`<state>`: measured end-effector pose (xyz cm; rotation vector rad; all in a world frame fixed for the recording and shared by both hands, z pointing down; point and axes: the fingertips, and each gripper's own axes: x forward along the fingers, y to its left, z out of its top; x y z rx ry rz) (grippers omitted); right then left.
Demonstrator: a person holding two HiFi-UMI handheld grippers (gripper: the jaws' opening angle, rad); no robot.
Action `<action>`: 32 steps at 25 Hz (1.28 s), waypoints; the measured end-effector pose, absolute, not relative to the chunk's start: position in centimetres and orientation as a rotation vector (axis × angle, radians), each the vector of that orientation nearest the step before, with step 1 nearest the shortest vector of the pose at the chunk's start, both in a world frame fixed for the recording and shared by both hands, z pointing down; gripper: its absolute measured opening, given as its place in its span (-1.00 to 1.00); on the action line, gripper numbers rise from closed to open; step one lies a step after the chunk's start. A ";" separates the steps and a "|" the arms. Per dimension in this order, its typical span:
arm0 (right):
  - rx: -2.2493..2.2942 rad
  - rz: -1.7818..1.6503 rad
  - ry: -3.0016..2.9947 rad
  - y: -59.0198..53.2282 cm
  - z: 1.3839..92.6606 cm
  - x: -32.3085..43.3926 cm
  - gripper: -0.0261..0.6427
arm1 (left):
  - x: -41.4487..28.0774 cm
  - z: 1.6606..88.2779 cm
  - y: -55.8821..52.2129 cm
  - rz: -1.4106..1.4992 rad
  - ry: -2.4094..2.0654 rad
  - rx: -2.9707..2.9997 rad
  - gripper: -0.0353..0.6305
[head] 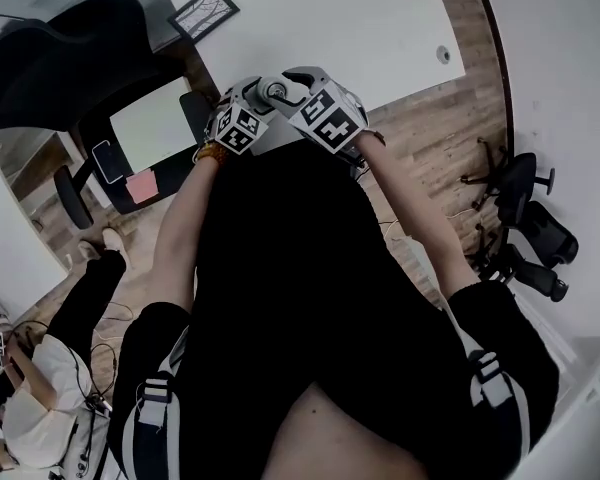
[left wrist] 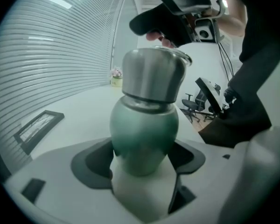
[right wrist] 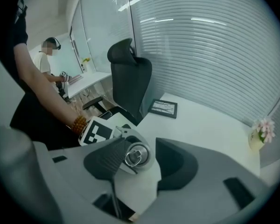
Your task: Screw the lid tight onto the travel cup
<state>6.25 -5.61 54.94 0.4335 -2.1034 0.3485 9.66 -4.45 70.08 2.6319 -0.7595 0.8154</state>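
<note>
Cup [left wrist: 144, 134] is clamped by left gripper [left wrist: 143, 164]; right gripper [right wrist: 143, 162] is set with jaws apart round lid [right wrist: 136, 155] on top, not gripping yet; lid should be squeezed squarely, then twisted till snug.

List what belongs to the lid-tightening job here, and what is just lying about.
Job: travel cup, gripped by the left gripper; its lid, between the jaws of the open right gripper.
Lying about: picture frame, flower pot, office chair.
</note>
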 end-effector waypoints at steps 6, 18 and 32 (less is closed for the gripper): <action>0.419 0.291 -1.989 -4.5 57.3 6.0 -0.22 | 9.7 70.0 -4.5 0.816 -0.749 2.632 0.21; 0.442 0.338 -1.914 -4.9 59.4 5.7 -0.16 | 9.7 69.9 -4.4 0.824 -0.744 2.630 0.21; 0.052 0.006 -1.908 -3.7 59.5 5.4 -0.20 | 9.8 69.8 -4.5 0.830 -0.739 2.631 0.21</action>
